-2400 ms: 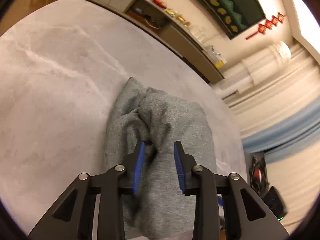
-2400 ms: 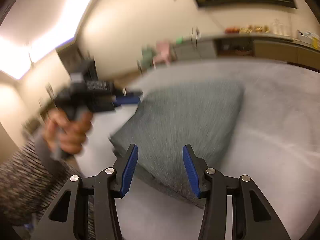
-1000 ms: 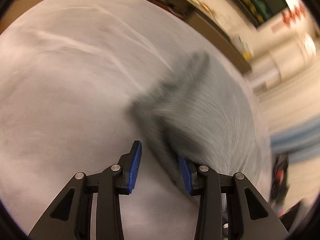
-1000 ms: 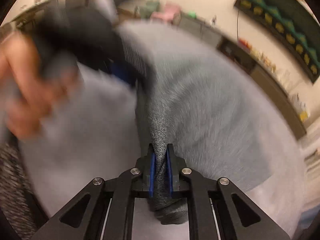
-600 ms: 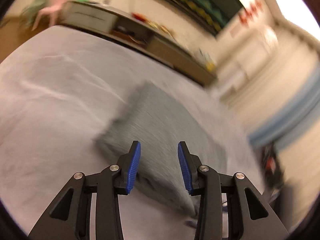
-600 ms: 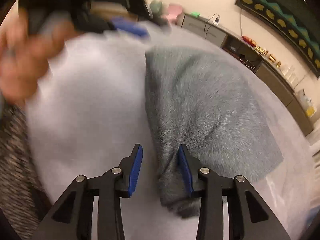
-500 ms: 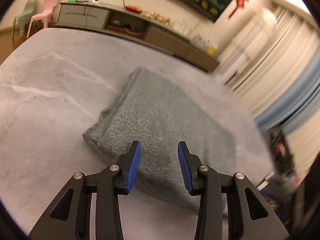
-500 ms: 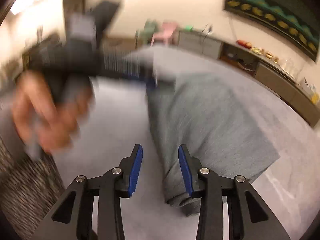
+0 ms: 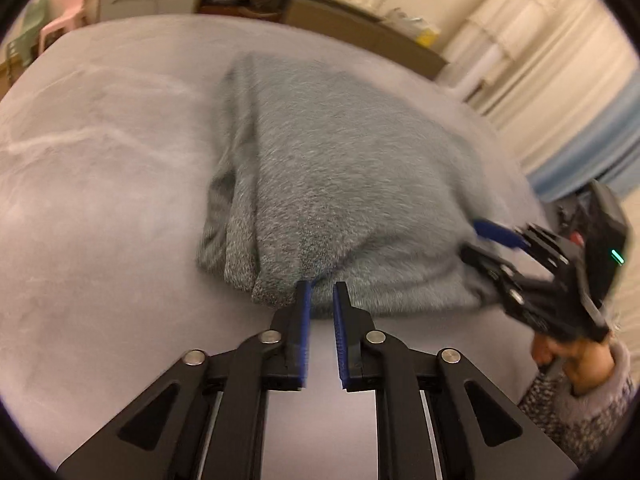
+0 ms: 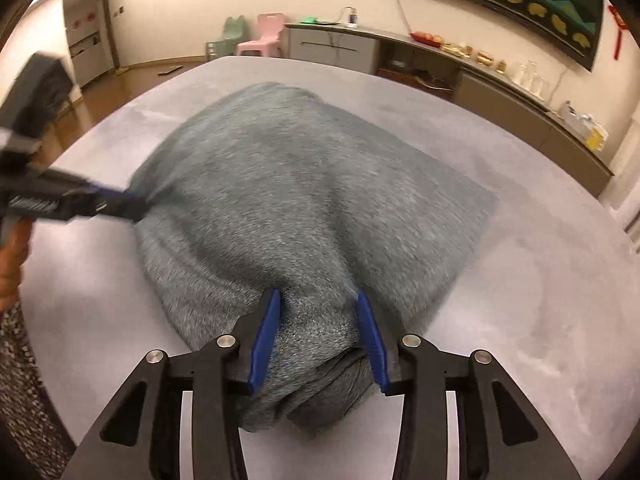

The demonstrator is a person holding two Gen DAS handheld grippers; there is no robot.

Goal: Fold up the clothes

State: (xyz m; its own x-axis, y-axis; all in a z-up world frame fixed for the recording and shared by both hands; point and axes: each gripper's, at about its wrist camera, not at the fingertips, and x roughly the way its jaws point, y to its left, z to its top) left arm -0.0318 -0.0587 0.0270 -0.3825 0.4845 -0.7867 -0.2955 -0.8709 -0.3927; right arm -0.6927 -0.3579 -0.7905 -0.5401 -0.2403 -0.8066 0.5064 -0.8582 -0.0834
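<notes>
Garment: grey knit, lying in a thick layered bundle on the bench
Left claw: nearly closed, tips at near edge, grip unclear
Right claw: spread, straddling near corner
Progress: looks folded; tidying possibly left

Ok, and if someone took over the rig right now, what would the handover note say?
Left tool: jaws nearly together at the near edge of the grey garment; I can't confirm a grip.
Right tool: open, straddling the garment's bunched end, not clamped.
Garment lies on the grey table, already folded into a thick layered bundle.
Left to do: probably grip both ends, make a last fold, and flatten.
</notes>
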